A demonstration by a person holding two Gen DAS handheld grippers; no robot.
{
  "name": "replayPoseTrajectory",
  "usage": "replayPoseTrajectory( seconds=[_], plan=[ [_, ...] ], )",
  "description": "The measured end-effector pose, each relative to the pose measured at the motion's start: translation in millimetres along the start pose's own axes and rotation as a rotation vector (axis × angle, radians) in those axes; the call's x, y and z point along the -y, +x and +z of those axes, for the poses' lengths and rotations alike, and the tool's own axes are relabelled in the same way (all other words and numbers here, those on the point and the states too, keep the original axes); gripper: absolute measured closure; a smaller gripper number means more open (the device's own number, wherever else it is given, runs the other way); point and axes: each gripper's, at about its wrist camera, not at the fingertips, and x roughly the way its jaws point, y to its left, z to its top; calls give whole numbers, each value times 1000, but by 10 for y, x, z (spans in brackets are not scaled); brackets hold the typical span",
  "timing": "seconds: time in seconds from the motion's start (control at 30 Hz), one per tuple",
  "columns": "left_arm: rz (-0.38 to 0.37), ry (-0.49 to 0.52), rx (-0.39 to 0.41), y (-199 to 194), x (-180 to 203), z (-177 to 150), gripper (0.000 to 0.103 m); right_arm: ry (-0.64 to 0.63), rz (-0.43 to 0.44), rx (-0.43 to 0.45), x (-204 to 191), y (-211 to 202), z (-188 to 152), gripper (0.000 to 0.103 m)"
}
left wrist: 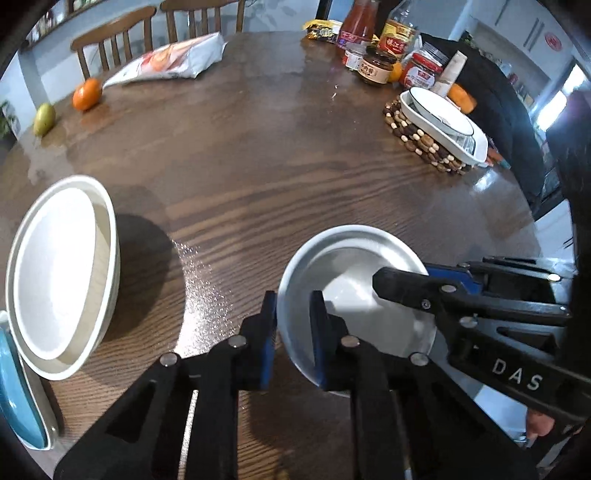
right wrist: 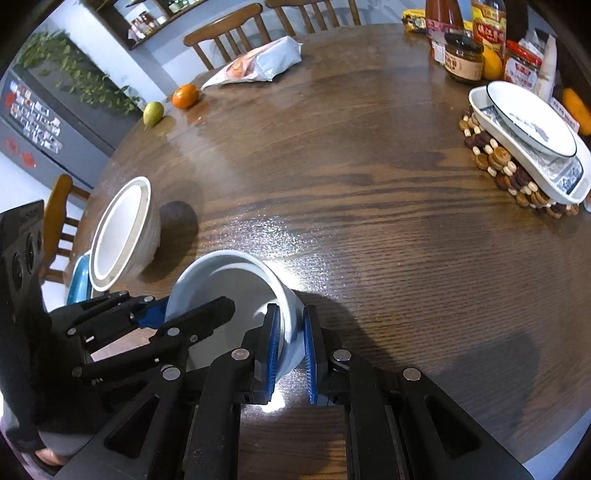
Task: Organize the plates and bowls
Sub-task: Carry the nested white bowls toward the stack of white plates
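A small white bowl (left wrist: 354, 280) is held over the round wooden table (left wrist: 258, 155), pinched from two sides. My left gripper (left wrist: 293, 339) is shut on its near-left rim. My right gripper (right wrist: 290, 349) is shut on its right wall; it shows in the left wrist view (left wrist: 402, 286) reaching over the bowl's right rim. The bowl (right wrist: 236, 288) tilts toward the cameras. A larger cream bowl (left wrist: 62, 273) sits at the table's left edge on a blue plate (left wrist: 14, 398). A black-rimmed plate (left wrist: 441, 110) rests in a white dish (left wrist: 461, 147) on a beaded trivet (left wrist: 421, 142) at the right.
Jars and sauce bottles (left wrist: 376, 48) crowd the far right. A white bag (left wrist: 170, 59), an orange (left wrist: 86, 94) and a green pear (left wrist: 44, 119) lie at the far left. Wooden chairs (left wrist: 118, 33) stand behind the table.
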Motion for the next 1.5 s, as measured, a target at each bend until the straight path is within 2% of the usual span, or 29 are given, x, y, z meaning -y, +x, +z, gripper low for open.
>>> replayPoseTrajectory(
  seconds=[0.1,0.27,0.37,0.9,1.5],
  plan=[
    [1,-5,4,10,-15,3,88,7,-5,13,-10,-5,-10,92],
    [44,26,33,-46,3,-13,92,-3,-23,40,-64,-26,-31,92],
    [57,16,53,-88,-39,4,93,2,-7,50,-89,-52,-30,92],
    [134,9,212,-537,-159,89,93,-60,21,152,-436,-333,152,92],
    [209,-92,316,-956,-534,25,93,-186,72,195,-974,-414,302,92]
  ],
)
